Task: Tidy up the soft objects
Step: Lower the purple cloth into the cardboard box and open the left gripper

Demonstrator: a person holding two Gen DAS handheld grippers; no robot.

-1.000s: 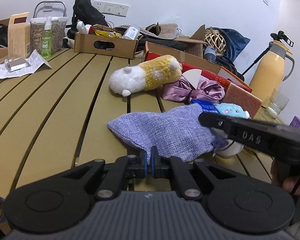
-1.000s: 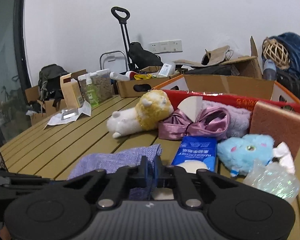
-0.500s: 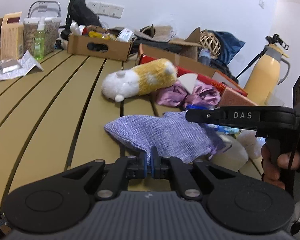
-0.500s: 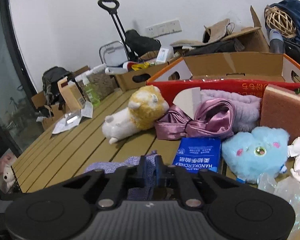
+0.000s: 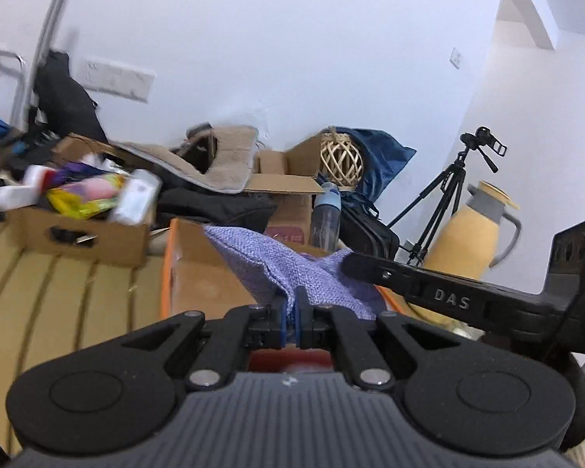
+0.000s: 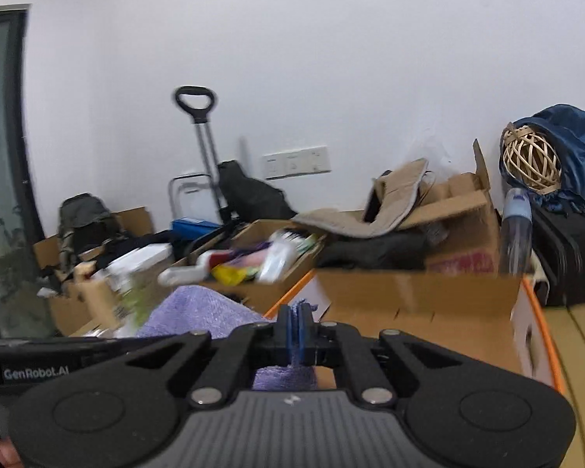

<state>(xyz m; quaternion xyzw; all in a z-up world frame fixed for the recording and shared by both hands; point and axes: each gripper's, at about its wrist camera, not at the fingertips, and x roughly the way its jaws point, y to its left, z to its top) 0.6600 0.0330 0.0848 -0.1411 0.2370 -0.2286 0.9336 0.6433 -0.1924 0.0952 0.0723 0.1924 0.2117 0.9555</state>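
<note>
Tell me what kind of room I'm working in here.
Probably a makeshift recording or storage room, not a tidy home: a camera tripod stands by the wall, open cardboard boxes of clutter pile up behind a slatted table.

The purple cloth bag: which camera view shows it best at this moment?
The left wrist view shows the purple cloth bag best: most of its woven body spreads out ahead of the left gripper, which pinches its edge. The right wrist view shows only a rounded part of it and a small fold, clamped in the right gripper.
</note>
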